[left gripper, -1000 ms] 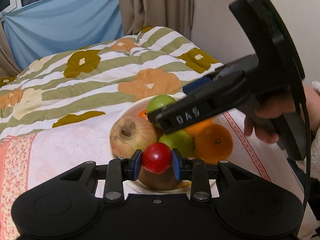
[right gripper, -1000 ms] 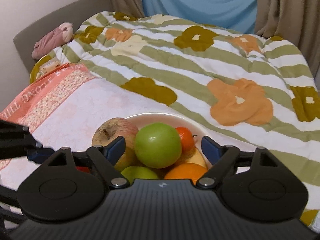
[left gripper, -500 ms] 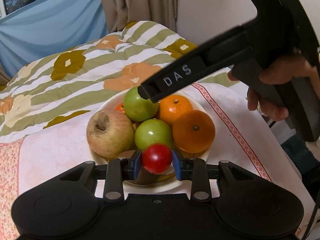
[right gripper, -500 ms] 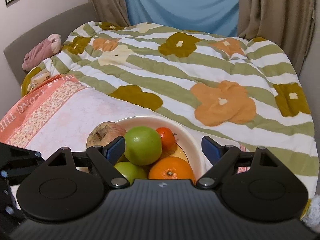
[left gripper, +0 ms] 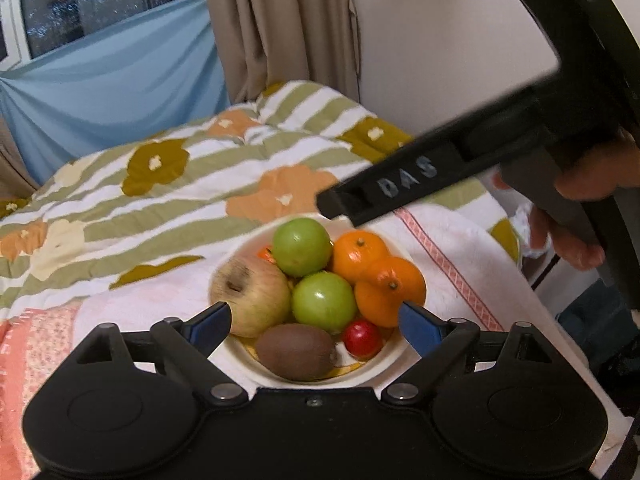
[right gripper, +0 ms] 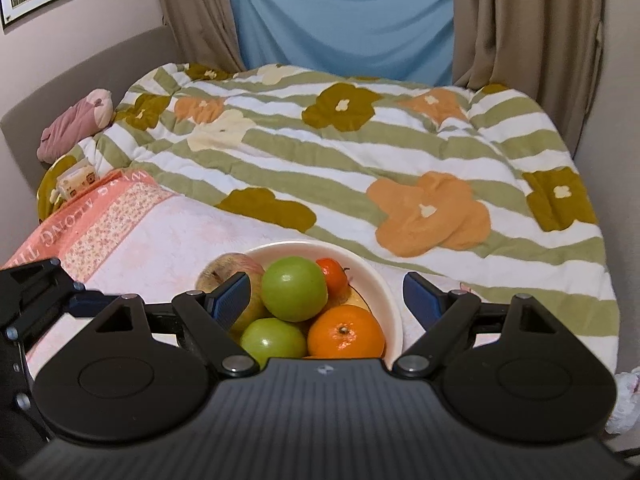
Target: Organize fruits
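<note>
left gripper (left gripper: pixel 314 322): wide open, empty, over bowl (left gripper: pixel 394 354) | right gripper (right gripper: pixel 326 294): wide open, empty, above bowl | tomato (left gripper: pixel 362 338): in bowl between kiwi (left gripper: pixel 296 351) and orange (left gripper: pixel 390 292) | bowl: on bed

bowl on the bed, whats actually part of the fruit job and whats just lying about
Part of the job: bowl, red fruit, kiwi, green apples, oranges, big apple, left gripper, open.

Lying about: floral quilt, pink soft toy, curtains.
</note>
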Demonstrator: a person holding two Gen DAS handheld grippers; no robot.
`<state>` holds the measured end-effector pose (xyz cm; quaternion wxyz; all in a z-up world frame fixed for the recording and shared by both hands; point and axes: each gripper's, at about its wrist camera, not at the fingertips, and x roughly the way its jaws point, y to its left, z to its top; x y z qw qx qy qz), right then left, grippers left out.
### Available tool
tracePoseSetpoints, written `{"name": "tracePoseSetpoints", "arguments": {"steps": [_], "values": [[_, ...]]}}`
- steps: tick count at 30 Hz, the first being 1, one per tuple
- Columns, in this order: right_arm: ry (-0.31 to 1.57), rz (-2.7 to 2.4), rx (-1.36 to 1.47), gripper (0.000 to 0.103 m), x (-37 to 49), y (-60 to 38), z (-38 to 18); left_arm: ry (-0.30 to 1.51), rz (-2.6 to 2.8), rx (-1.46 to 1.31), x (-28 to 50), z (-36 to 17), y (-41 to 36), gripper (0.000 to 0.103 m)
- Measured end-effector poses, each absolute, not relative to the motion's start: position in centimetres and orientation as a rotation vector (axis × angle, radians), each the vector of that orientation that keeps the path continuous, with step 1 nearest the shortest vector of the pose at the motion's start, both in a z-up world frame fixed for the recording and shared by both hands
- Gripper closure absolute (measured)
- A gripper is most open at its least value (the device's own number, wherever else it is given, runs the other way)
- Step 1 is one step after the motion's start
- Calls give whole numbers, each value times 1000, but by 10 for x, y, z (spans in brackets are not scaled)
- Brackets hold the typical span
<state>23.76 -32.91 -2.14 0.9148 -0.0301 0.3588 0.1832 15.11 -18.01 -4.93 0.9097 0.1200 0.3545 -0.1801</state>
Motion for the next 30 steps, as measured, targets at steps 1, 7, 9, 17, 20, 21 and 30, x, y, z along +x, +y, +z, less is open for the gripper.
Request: {"name": "tracePoseSetpoints", "arguments": {"steps": [1, 7, 9, 17, 20, 21, 30], "values": [[731, 366, -67, 5, 231, -327, -15, 720, -369, 239, 148, -43, -175, 10], [671, 329, -65, 5, 185, -304, 27, 670, -317, 191, 124, -3, -137, 10], [657, 303, -64, 5, 169, -294, 42, 652, -294, 175, 114, 10, -121, 10], [643, 180, 31, 1, 99, -266, 88, 620, -187, 74, 77, 51, -53, 10], [636, 134, 47, 0, 73, -256, 94, 622, -169, 37, 65, 58, -32, 10], [634, 119, 49, 0, 64, -252, 94, 624, -167, 32, 61, 59, -27, 10], [728, 23, 39, 0, 23, -221, 76, 644, -147, 6, 30, 59, 1, 0]]}}
